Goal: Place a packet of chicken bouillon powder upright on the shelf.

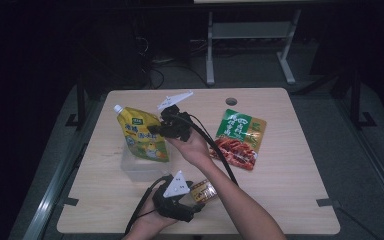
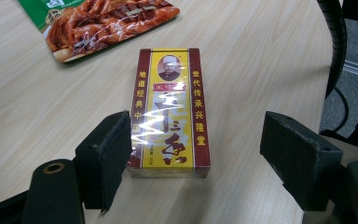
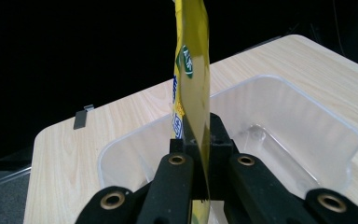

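Right hand-held gripper (image 3: 200,154): jaws clamped flat on the edge of a yellow spouted pouch (image 3: 192,79), which is held upright above a clear plastic bin (image 3: 307,116).
Yellow pouch: in the high view it hangs at the left middle of the table (image 1: 290,200), white cap (image 1: 117,108) at the upper left, its lower part in front of the bin (image 1: 135,167).
Left hand-held gripper (image 2: 196,154): jaws spread wide, one on each side of a yellow and maroon box (image 2: 170,112); the left pad looks to be against the box's side, the right pad stands clear of it.
Box: lies flat on the table near the front edge.
Green snack packet (image 1: 240,138): lies flat to the right of the pouch, apart from both grippers.
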Action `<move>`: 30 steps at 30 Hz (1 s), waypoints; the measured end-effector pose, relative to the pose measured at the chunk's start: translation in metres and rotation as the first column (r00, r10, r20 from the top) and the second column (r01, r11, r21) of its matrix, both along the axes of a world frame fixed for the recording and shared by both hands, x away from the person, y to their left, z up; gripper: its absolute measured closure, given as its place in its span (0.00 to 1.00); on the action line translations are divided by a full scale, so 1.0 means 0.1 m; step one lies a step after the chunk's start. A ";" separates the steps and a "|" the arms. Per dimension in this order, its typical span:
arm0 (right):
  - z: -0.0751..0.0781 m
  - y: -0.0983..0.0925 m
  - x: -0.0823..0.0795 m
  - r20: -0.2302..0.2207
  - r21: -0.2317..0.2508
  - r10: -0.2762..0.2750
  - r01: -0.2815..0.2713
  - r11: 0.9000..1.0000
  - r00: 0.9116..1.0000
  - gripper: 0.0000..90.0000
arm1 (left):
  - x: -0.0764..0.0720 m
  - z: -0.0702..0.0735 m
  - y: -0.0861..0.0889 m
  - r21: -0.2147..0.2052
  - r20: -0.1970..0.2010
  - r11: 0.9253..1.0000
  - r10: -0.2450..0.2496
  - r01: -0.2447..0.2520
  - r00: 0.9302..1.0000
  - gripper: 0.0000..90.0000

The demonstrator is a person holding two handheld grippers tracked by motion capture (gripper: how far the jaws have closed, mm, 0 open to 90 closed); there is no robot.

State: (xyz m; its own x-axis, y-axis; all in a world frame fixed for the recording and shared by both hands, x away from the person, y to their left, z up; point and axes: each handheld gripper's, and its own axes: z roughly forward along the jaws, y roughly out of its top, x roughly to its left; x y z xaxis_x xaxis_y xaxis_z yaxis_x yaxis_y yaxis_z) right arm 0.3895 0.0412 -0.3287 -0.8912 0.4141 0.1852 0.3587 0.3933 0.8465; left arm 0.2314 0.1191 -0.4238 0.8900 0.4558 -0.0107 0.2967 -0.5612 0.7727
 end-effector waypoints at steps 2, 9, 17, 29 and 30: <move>-0.02 0.01 0.00 0.000 -0.002 0.000 0.000 1.000 1.000 1.00 | 0.00 0.00 0.00 0.007 -0.007 1.000 0.001 -0.001 1.000 0.27; -0.11 0.05 0.00 -0.007 -0.023 0.010 -0.010 1.000 1.000 1.00 | 0.00 0.00 0.00 0.003 -0.005 1.000 -0.001 0.001 1.000 0.27; -0.21 0.08 0.01 -0.018 -0.050 0.014 -0.015 0.999 1.000 1.00 | 0.01 -0.01 0.01 0.005 -0.005 1.000 0.001 -0.001 1.000 0.27; -0.32 -0.01 0.04 -0.050 -0.031 0.015 -0.017 0.999 0.999 0.94 | 0.03 -0.03 -0.01 0.014 -0.009 1.000 0.007 -0.007 1.000 0.27; -0.33 -0.02 0.04 -0.051 -0.035 0.015 -0.017 0.999 0.999 0.91 | 0.03 -0.03 -0.01 0.016 -0.009 1.000 0.007 -0.007 1.000 0.27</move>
